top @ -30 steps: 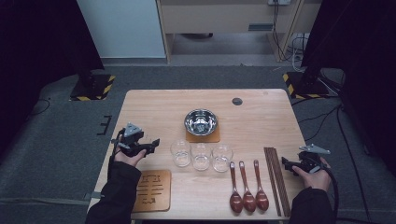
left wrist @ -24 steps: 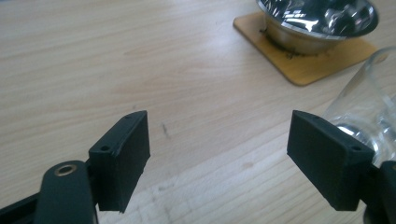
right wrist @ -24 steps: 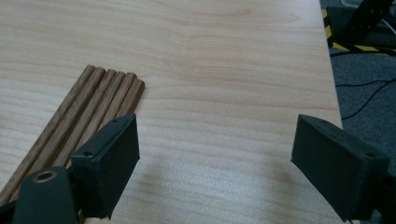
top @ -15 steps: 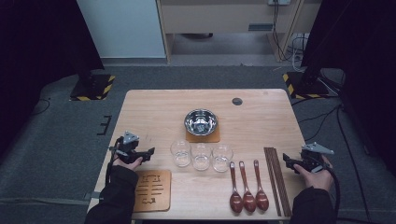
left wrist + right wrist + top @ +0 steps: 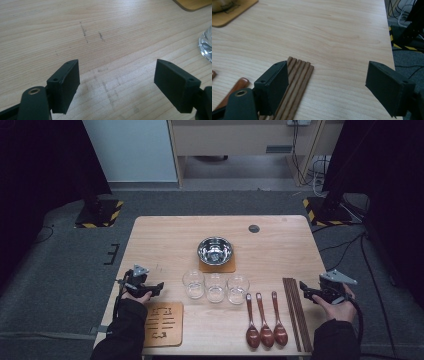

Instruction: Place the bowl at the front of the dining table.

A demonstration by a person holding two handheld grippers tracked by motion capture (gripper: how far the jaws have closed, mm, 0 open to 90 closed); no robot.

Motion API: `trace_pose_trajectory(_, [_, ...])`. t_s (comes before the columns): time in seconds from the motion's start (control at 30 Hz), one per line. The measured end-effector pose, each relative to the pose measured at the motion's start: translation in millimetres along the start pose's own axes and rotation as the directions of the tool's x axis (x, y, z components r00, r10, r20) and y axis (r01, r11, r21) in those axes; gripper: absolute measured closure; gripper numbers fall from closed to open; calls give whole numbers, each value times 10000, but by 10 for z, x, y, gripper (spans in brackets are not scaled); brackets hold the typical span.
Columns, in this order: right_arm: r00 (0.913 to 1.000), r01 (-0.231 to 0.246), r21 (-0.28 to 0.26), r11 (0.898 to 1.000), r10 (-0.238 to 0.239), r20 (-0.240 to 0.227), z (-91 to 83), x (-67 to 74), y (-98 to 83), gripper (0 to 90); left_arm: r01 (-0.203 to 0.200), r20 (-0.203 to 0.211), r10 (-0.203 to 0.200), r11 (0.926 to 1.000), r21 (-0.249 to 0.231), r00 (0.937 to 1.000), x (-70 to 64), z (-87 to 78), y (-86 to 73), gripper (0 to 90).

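Both grippers were empty, so nothing was safe yet

The left gripper (image 5: pixel 159 286) hung wide open beside the glasses (image 5: pixel 215 286) and could've knocked one over; the right gripper (image 5: pixel 303 292), jaws just narrowing on nothing, sat by the chopsticks (image 5: pixel 296 312) and could've scattered them.

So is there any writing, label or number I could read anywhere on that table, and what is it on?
No readable text anywhere.
The wooden board at the table's near left corner bears dark line markings, too small and blurred to read as words.
The black-and-yellow stripes on the floor stands are hazard markings, not writing.
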State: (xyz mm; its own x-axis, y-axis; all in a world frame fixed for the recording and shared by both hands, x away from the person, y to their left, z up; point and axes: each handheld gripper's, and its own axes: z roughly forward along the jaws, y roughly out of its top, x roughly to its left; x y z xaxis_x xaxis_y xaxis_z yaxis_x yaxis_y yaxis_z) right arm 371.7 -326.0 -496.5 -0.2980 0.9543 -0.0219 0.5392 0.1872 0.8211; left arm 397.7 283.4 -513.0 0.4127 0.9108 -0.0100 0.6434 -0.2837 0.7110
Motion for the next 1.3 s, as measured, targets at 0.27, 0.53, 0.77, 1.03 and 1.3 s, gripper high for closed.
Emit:
trace_pose_trajectory(0.27, [9992, 318, -324, 9990, -325, -215, -68, 124, 104, 195, -37, -255, 46, 9994, 351, 9997, 50, 13, -60, 200])
trace_pose_trajectory(0.53, [9972, 598, -463, 9971, -618, -431, -114, 272, 196, 213, 34, -282, -16, 9980, 627, 9996, 66, 75, -120, 187])
trace_pose_trajectory(0.77, [9906, 1104, -561, 9923, -1144, -756, -133, 482, 293, 227, 220, -348, -208, 9992, 336, 9992, 76, 90, -158, 147])
trace_pose_trajectory(1.03, [9833, 1437, -430, 9887, -1476, -1069, -137, 657, 316, 253, 197, -356, -201, 9998, -100, 9992, 81, 110, -208, 104])
trace_pose_trajectory(1.3, [9799, 1464, -263, 9889, -1486, -1329, -161, 773, 278, 297, 308, -444, -307, 9995, 26, 9985, 75, 119, -206, 51])
